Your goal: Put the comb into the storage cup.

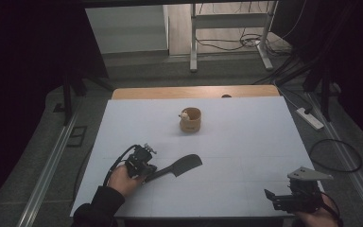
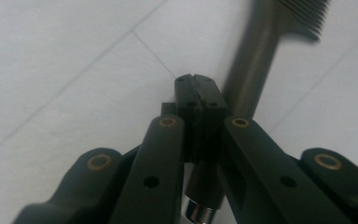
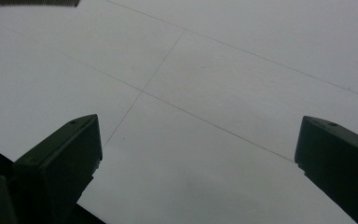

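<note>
A black slotted spatula (image 1: 186, 165) lies on the white table (image 1: 246, 142) left of the middle, blade pointing right. My left gripper (image 1: 149, 172) sits over its handle end. In the left gripper view my left gripper (image 2: 196, 86) is shut, the tips pressed together with nothing between them. The spatula's handle (image 2: 251, 70) runs underneath and to the right of them. Whether the jaws touch the handle I cannot tell. My right gripper (image 1: 272, 198) rests at the front right corner. In its own view my right gripper (image 3: 198, 140) is wide open over bare table.
A small wooden cup (image 1: 191, 121) with a pale little object (image 1: 185, 114) at its rim stands in the far middle of the table. Beyond the table's right edge, a power strip (image 1: 312, 118) and a looped cable (image 1: 335, 156) lie on the floor.
</note>
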